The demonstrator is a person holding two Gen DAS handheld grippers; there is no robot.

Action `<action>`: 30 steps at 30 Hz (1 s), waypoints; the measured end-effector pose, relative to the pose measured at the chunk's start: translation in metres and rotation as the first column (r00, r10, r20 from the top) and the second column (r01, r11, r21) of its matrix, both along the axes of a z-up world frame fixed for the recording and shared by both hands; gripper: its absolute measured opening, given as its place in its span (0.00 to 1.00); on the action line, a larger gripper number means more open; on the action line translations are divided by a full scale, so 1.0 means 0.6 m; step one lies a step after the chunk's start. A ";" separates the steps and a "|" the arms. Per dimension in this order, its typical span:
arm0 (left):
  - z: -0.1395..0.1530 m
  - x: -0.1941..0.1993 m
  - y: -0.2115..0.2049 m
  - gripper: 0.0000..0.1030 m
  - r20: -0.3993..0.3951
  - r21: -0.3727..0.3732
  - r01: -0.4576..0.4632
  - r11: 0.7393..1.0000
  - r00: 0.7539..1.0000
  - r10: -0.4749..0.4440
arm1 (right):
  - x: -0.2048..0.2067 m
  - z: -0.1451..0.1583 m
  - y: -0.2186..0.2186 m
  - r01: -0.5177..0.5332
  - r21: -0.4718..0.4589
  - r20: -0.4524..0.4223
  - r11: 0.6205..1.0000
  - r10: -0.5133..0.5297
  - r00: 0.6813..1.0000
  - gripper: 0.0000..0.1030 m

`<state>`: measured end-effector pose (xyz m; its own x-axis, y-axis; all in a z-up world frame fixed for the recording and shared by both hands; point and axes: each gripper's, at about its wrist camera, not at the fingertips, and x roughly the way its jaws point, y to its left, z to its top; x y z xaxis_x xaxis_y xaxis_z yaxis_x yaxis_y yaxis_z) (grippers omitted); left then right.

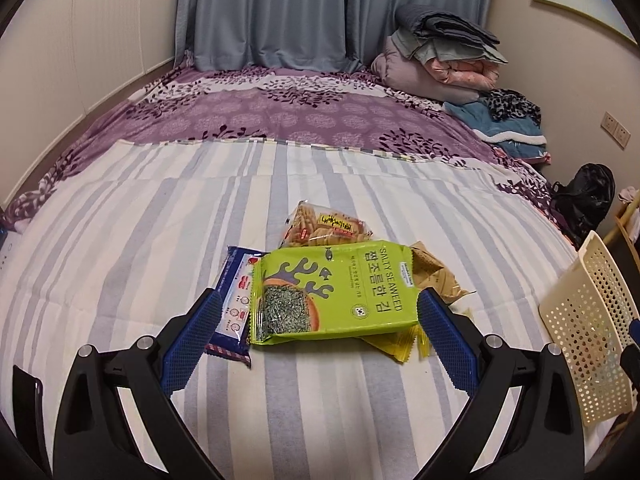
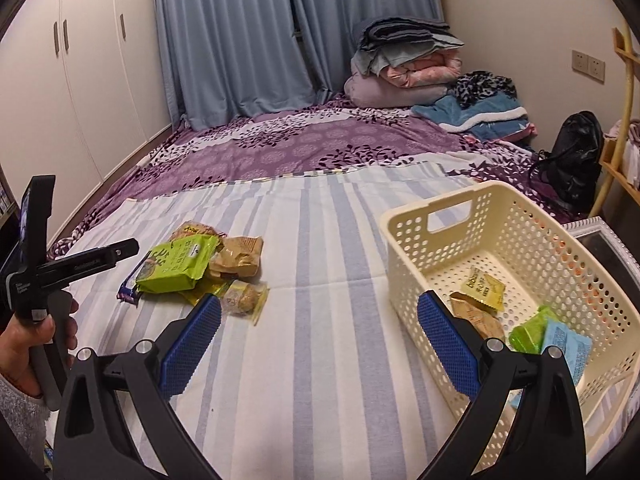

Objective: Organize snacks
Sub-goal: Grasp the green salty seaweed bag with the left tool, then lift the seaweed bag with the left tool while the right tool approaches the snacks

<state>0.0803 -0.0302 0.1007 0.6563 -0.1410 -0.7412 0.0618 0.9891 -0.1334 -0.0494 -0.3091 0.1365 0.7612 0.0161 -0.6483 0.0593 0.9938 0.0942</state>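
On the bed point(image 2: 312, 320), we see the seaweed packet point(image 1: 332, 292) lying atop the snack pile point(image 2: 224, 268). To its right sits the basket point(image 2: 416, 216), several packets point(image 2: 482, 288) inside; folded bedding point(image 2: 404, 60) lies behind.

The flat lime-green foil seaweed packet point(image 1: 332, 292) near the middle of the striped bed read "SALTY SEAWEED" with Korean lettering beside it. Print on the other wrappers was too small to read.

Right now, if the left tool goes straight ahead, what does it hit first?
Most likely the green seaweed packet: it sits between the open left tool fingers, atop the snack pile on the bed. Depth is unclear, but nothing shows in front of it.
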 end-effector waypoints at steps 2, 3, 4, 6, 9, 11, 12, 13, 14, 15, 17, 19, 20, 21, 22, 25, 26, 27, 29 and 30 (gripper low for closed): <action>-0.013 0.010 -0.001 0.96 -0.016 -0.010 0.003 1.000 1.000 -0.003 | 0.004 -0.004 0.008 -0.009 -0.005 -0.009 1.000 0.009 1.000 0.95; -0.018 0.018 -0.005 0.96 -0.023 -0.008 0.004 1.000 1.000 -0.004 | 0.005 -0.006 0.011 -0.012 -0.005 -0.012 1.000 0.012 1.000 0.95; -0.022 0.025 -0.007 0.96 -0.029 -0.002 0.003 1.000 1.000 -0.003 | 0.006 -0.008 0.012 -0.015 -0.006 -0.016 1.000 0.015 1.000 0.95; -0.029 0.044 -0.013 0.96 -0.037 0.013 0.001 1.000 0.999 0.000 | 0.006 -0.012 0.012 -0.018 -0.006 -0.022 1.000 0.017 1.000 0.95; -0.039 0.079 -0.025 0.96 -0.048 0.040 -0.006 0.999 0.999 0.007 | 0.008 -0.016 0.010 -0.018 -0.004 -0.033 1.000 0.018 0.999 0.95; -0.045 0.103 -0.031 0.96 -0.059 0.058 -0.014 0.998 0.998 0.017 | 0.009 -0.020 0.009 -0.017 -0.001 -0.041 1.000 0.016 0.999 0.95; -0.048 0.115 -0.033 0.96 -0.063 0.070 -0.020 0.997 0.998 0.024 | 0.009 -0.021 0.008 -0.015 0.001 -0.044 1.000 0.015 0.999 0.95; -0.050 0.125 -0.033 0.96 -0.066 0.080 -0.026 0.996 0.997 0.031 | 0.009 -0.023 0.007 -0.015 0.003 -0.046 1.000 0.015 0.999 0.95; -0.052 0.135 -0.035 0.96 -0.070 0.088 -0.030 0.996 0.997 0.036 | 0.009 -0.025 0.006 -0.014 0.004 -0.049 1.000 0.014 0.999 0.95; -0.054 0.145 -0.037 0.96 -0.076 0.095 -0.034 0.995 0.996 0.041 | 0.011 -0.027 0.005 -0.013 0.006 -0.051 1.000 0.013 0.999 0.95; -0.061 0.167 -0.040 0.96 -0.093 0.111 -0.040 0.993 0.994 0.050 | 0.013 -0.030 0.004 -0.013 0.013 -0.057 1.000 0.014 0.998 0.95; -0.070 0.183 -0.044 0.96 -0.113 0.136 -0.039 0.990 0.992 0.055 | 0.015 -0.034 0.005 -0.017 0.019 -0.062 1.000 0.018 0.998 0.95; -0.076 0.190 -0.047 0.96 -0.130 0.147 -0.034 0.989 0.990 0.053 | 0.016 -0.035 0.006 -0.020 0.020 -0.064 1.000 0.021 0.998 0.95; -0.081 0.195 -0.049 0.96 -0.146 0.158 -0.025 0.987 0.988 0.048 | 0.017 -0.036 0.008 -0.023 0.021 -0.066 1.000 0.024 0.998 0.95; -0.086 0.197 -0.052 0.96 -0.159 0.168 -0.014 0.986 0.986 0.041 | 0.018 -0.038 0.009 -0.026 0.023 -0.068 0.999 0.028 0.997 0.95; -0.089 0.187 -0.056 0.96 -0.164 0.189 0.012 0.982 0.986 0.019 | 0.019 -0.038 0.010 -0.031 0.028 -0.068 0.999 0.033 0.997 0.95; -0.089 0.181 -0.055 0.96 -0.165 0.188 0.021 0.982 0.986 0.011 | 0.019 -0.038 0.010 -0.031 0.031 -0.068 0.999 0.033 0.997 0.95; -0.088 0.174 -0.052 0.96 -0.167 0.182 0.029 0.983 0.986 0.002 | 0.019 -0.037 0.009 -0.031 0.035 -0.067 0.999 0.033 0.997 0.95; -0.086 0.155 -0.047 0.96 -0.162 0.163 0.047 0.986 0.987 -0.020 | 0.020 -0.036 0.010 -0.032 0.041 -0.065 0.999 0.035 0.997 0.95; -0.084 0.146 -0.044 0.96 -0.160 0.161 0.055 0.985 0.987 -0.029 | 0.020 -0.036 0.011 -0.034 0.042 -0.064 0.999 0.037 0.997 0.95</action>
<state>0.1678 -0.0564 0.0503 0.5261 -0.0339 -0.8497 0.0953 0.9953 0.0193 -0.0377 -0.3027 0.1151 0.7164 0.0698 -0.6942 0.0313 0.9908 0.1320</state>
